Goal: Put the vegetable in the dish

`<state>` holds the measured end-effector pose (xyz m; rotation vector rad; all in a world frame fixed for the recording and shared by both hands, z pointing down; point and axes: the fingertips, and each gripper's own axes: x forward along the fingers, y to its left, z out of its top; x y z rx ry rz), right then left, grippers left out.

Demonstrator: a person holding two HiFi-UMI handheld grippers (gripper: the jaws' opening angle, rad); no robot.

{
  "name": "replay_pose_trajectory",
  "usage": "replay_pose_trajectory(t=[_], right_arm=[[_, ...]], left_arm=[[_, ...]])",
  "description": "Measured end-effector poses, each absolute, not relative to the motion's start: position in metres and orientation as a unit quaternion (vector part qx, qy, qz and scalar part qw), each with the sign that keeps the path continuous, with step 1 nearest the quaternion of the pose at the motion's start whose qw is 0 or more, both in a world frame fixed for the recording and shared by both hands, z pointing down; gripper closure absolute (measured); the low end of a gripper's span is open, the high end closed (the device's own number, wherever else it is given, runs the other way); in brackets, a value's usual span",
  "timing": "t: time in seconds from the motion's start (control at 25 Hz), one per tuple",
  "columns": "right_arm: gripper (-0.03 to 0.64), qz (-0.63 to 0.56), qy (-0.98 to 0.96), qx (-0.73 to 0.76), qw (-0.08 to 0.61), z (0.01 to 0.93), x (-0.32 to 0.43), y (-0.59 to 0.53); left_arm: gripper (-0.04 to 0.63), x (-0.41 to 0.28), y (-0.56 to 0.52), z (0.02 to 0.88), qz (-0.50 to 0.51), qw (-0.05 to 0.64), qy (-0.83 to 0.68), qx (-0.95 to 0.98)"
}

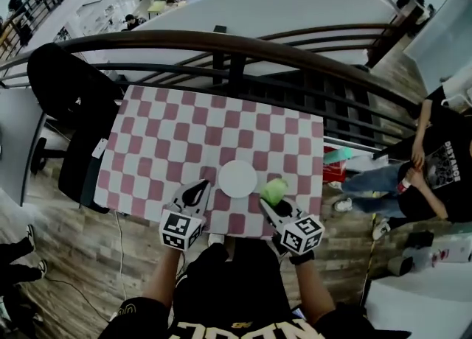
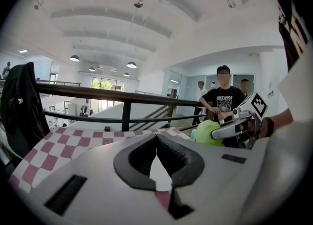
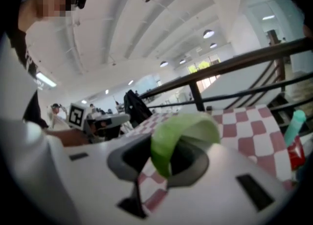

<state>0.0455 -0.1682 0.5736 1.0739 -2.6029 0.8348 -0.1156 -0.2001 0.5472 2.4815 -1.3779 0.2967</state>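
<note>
**Checked bench (image 1: pixel 184 131), green vegetable (image 1: pixel 275 190) held just right of the dish (image 1: pixel 237 179)**

Pink-and-white checked cloth covers the bench, which stands against a dark railing (image 1: pixel 221 43) overlooking a lower floor. The vegetable, a pale green leafy piece, is in the air at the near right of the bench. It sits just beside the round white dish, not over it. The dish lies empty near the bench's near edge.

The right claw (image 3: pixel 168 158) is partly closed on the vegetable, which bulges up out of the jaws and curls over them. The left claw (image 2: pixel 157 155) is at the near left of the dish, its jaws fully together with nothing between them.

The main risk looks like a release from this spot. The vegetable would probably land on the cloth to the right of the dish, or roll off the near edge. The soft leaf may also slip out during the move, since only part of it seems pinched. A low approach could nudge the light dish aside.
</note>
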Motion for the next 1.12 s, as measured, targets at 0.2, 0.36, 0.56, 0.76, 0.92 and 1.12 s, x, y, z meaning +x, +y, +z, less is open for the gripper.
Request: replay_pose_trajectory(t=[0.2,0.36,0.56,0.76,0.92,1.12], right_arm=[[0.514,0.312,-0.893,0.297,0.132,0.625,0.052,-0.171],[0.514,0.345,-0.906,0.216,0.115,0.644,0.044,-0.173],[0.517,0.421,-0.894,0.151,0.035,0.641,0.031,-0.170],[0.518,0.466,-0.881,0.058,-0.062,0.625,0.020,-0.180],[0.518,0.479,-0.869,-0.021,-0.124,0.607,0.013,-0.178],[0.518,0.482,-0.855,-0.099,-0.165,0.586,0.004,-0.176]], left_arm=[[0.575,-0.110,-0.206,0.592,0.149,0.144,-0.440,0.874],[0.574,-0.089,-0.212,0.610,0.190,0.110,-0.378,0.899],[0.502,-0.053,-0.197,0.631,0.225,0.092,-0.265,0.933],[0.270,-0.017,-0.187,0.642,0.234,0.096,-0.141,0.957],[0.121,0.004,-0.182,0.636,0.230,0.095,-0.081,0.965],[0.104,0.018,-0.180,0.621,0.214,0.064,-0.048,0.974]])
